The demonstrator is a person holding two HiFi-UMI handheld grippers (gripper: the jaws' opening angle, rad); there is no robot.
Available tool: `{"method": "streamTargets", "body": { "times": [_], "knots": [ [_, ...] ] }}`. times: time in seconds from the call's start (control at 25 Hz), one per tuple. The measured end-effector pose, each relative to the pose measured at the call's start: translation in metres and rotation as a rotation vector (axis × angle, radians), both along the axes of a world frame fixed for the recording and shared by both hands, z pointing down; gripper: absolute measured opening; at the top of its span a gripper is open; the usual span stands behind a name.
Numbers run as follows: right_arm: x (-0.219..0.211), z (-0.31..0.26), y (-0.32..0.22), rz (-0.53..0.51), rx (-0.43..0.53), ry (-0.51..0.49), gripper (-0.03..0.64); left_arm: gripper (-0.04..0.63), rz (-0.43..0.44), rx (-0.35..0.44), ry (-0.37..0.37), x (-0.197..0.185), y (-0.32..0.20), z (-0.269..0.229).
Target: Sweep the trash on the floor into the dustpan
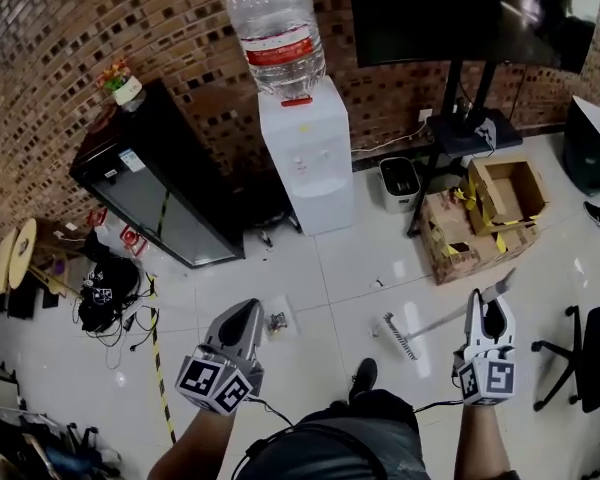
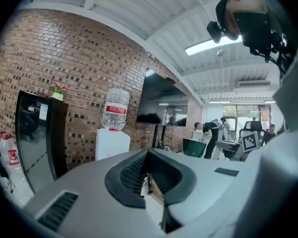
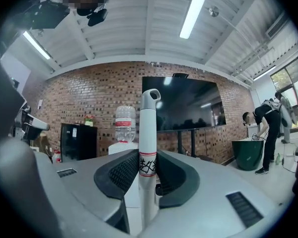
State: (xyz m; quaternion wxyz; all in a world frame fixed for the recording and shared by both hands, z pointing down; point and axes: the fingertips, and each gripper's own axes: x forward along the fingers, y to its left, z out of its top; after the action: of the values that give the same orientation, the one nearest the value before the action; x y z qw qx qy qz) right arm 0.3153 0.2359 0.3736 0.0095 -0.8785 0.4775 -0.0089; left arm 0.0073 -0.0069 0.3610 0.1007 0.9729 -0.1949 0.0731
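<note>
My right gripper (image 1: pixel 488 313) is shut on the white broom handle (image 1: pixel 450 316). The handle slants down to the left, to the broom head (image 1: pixel 401 336) on the white floor tiles. In the right gripper view the handle (image 3: pixel 148 133) stands upright between the jaws, its hanging loop on top. My left gripper (image 1: pixel 242 320) is held low at the left, jaws shut with nothing between them; in its own view (image 2: pixel 148 180) only a thin slit shows. A small patch of trash (image 1: pixel 277 320) lies on the floor just right of its tips. No dustpan shows.
A water dispenser (image 1: pixel 305 158) and a black cabinet (image 1: pixel 165 183) stand against the brick wall. Cardboard boxes (image 1: pixel 490 218) and a TV stand (image 1: pixel 460 118) are at the right, with an office chair (image 1: pixel 580 358) nearer. Yellow tape (image 1: pixel 158 368) and cables (image 1: pixel 105 298) lie at the left.
</note>
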Motion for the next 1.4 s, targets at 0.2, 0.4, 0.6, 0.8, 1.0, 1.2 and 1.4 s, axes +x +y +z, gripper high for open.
{"method": "streamTargets", "body": {
  "times": [0.2,0.4,0.6,0.8,1.0,1.2,1.4],
  "knots": [
    [0.045,0.041,-0.011,0.037,-0.020,-0.008,0.121,0.002,0.029,-0.022,-0.068,0.049,-0.028,0.020],
    [0.072,0.090,-0.015,0.107,-0.064,-0.016,0.121,0.002,0.082,-0.037,-0.135,0.083,-0.048,0.048],
    [0.073,0.130,-0.004,0.228,-0.138,-0.040,0.121,0.002,0.183,-0.065,-0.138,0.096,-0.066,0.064],
    [0.053,0.157,-0.016,0.345,-0.175,-0.049,0.121,0.002,0.262,-0.077,-0.096,0.098,-0.099,0.067],
    [0.013,0.181,-0.063,0.383,-0.210,-0.072,0.121,0.002,0.399,0.002,-0.130,0.073,-0.119,0.083],
    [-0.014,0.198,-0.125,0.375,-0.255,-0.067,0.121,0.002,0.398,0.021,-0.151,0.029,-0.166,0.093],
    [-0.038,0.216,-0.202,0.331,-0.276,-0.100,0.123,0.002,0.357,0.023,-0.126,-0.008,-0.213,0.091]
  ]
}}
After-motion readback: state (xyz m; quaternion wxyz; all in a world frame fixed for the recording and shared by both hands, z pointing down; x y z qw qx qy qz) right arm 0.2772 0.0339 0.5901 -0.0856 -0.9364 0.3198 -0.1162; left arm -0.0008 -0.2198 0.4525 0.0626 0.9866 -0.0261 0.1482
